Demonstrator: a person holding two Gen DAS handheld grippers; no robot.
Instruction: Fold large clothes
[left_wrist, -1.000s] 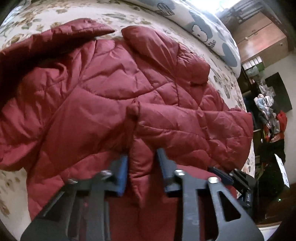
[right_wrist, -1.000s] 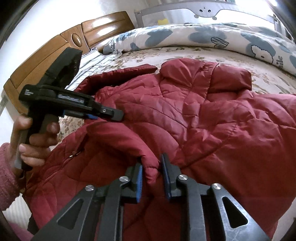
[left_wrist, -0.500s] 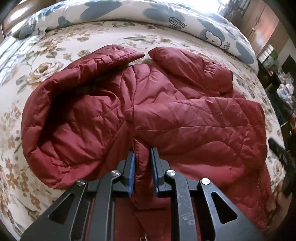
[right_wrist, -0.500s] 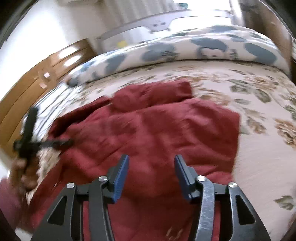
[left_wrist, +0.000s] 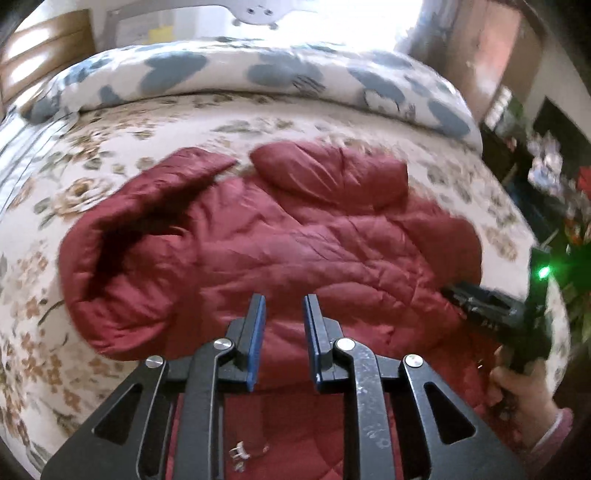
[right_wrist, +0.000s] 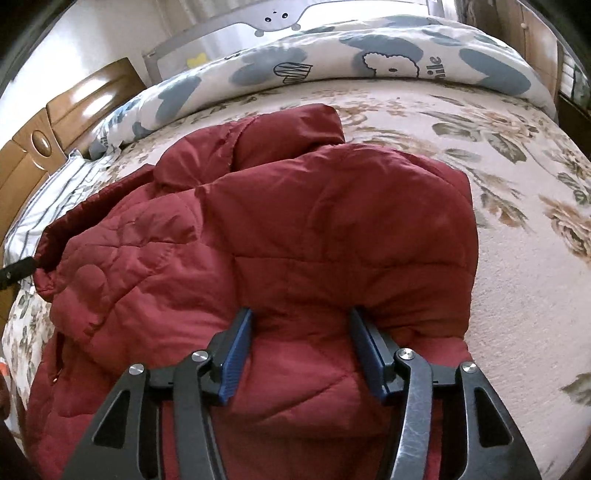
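The quilted jacket (right_wrist: 295, 229) is a deep red, darker in its folds. It lies on a cream bedspread (right_wrist: 517, 258) printed with brown and tan roses and grey-green leaves. The rolled duvet (left_wrist: 258, 70) is white with grey-blue blotches and black line drawings of little animals. The headboard (right_wrist: 48, 140) is a honey-brown wood. Each gripper is black with blue pads (right_wrist: 236, 354) and silver rivets. The person's sleeve (left_wrist: 554, 432) is pink. A green light (left_wrist: 543, 272) glows.
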